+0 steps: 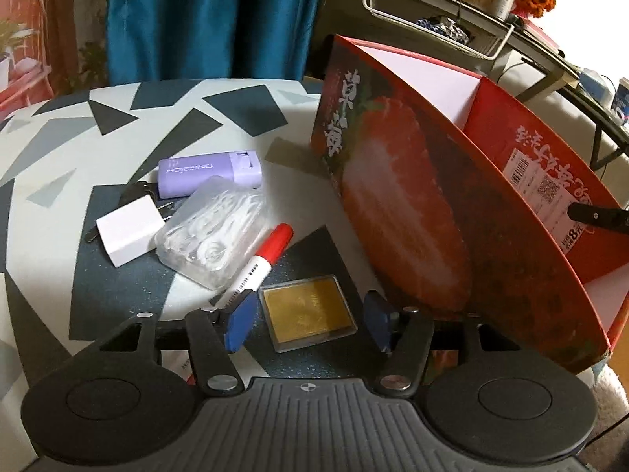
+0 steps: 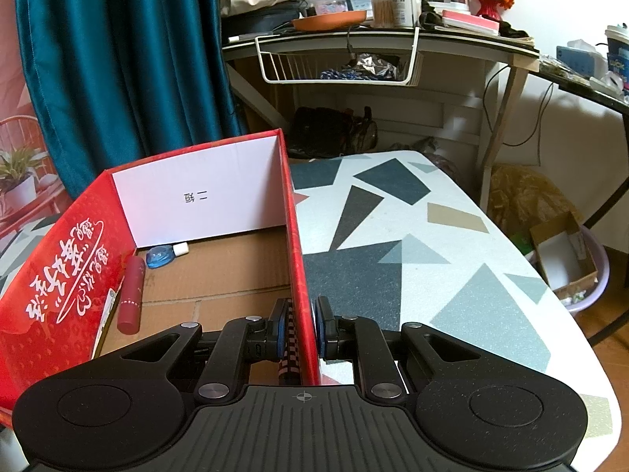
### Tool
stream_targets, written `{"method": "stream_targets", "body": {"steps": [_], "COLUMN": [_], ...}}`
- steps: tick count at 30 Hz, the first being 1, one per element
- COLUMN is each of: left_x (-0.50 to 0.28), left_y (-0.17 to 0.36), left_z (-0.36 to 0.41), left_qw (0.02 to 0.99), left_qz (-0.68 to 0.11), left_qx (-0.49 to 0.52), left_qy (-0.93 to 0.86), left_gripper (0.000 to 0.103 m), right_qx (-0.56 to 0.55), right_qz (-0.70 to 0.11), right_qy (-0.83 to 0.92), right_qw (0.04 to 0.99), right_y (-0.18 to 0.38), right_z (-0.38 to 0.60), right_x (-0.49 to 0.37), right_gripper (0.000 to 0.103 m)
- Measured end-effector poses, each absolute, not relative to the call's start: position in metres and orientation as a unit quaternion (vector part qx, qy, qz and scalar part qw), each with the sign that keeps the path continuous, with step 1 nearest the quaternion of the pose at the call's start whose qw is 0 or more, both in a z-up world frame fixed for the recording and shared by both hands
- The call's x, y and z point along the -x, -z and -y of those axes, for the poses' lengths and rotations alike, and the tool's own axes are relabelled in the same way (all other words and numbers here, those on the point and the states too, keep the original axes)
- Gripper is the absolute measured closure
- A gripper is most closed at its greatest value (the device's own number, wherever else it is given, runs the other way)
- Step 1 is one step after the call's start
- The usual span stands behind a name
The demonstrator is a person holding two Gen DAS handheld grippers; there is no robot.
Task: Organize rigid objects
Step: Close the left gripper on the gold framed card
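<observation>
Red cardboard fills most of what I see: the box (image 2: 204, 212) stands on the patterned worktop (image 2: 412, 244), and my right tongs (image 2: 304, 328) are clenched on its right-hand wall, one pad inside and one outside. Inside the box, on the bare brown floor, a red tube (image 2: 131, 295) lies along the left wall and a small blue bottle (image 2: 161, 256) with a white cap lies in the far left corner. A checkered item sits just under the inner pad; I cannot tell what it is.

My left tongs (image 1: 306, 324) are released, the blue pads standing either side of a gold-faced flat case (image 1: 306, 314) without pressing on it. The case lies flat on the worktop just beside the box's strawberry-printed side. A red-capped marker (image 1: 255, 271) lies slantwise beside it, its lower end behind the left pad. Farther off, clustered together, are a clear pouch of white floss picks (image 1: 212, 232), a white charger plug (image 1: 127, 234) and a lilac rectangular case (image 1: 208, 175).
</observation>
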State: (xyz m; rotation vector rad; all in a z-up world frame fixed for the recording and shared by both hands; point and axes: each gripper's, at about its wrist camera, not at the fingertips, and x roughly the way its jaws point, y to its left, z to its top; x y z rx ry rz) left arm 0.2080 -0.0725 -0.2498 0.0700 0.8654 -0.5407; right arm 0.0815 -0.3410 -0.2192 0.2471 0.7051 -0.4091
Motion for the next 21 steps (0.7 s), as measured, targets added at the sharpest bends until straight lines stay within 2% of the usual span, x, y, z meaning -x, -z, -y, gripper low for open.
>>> {"method": "stream_targets", "body": {"steps": [4,17,18,20,21], "left_x": [-0.207,-0.206,-0.206,-0.204,-0.203], "left_y": [0.254,0.262,0.263,0.262,0.263], "left_z": [0.077,0.095,0.094,0.093,0.093], "left_qw": [0.870,0.882,0.882,0.887,0.889], "left_qz": [-0.420,-0.410,-0.408,-0.402,-0.399], "left_qx": [-0.040,-0.071,-0.074,-0.081,-0.082], "left_qy": [0.255,0.222,0.222,0.213,0.210], "left_gripper": [0.034,0.034,0.034,0.046,0.048], "right_qx": [-0.121,-0.120,-0.119,-0.117,-0.118], "right_qz": [-0.341,-0.341,-0.340,-0.340,-0.338], "right_qy": [0.198,0.198,0.198,0.199,0.200], "right_qw": [0.911,0.911,0.912,0.912,0.912], "right_y": [0.219,0.219,0.219,0.219,0.219], "right_z": [0.341,0.341,0.341,0.341,0.342], "right_x": [-0.081,-0.082,-0.082,-0.082,-0.082], "right_gripper": [0.089,0.089,0.089,0.091,0.092]}}
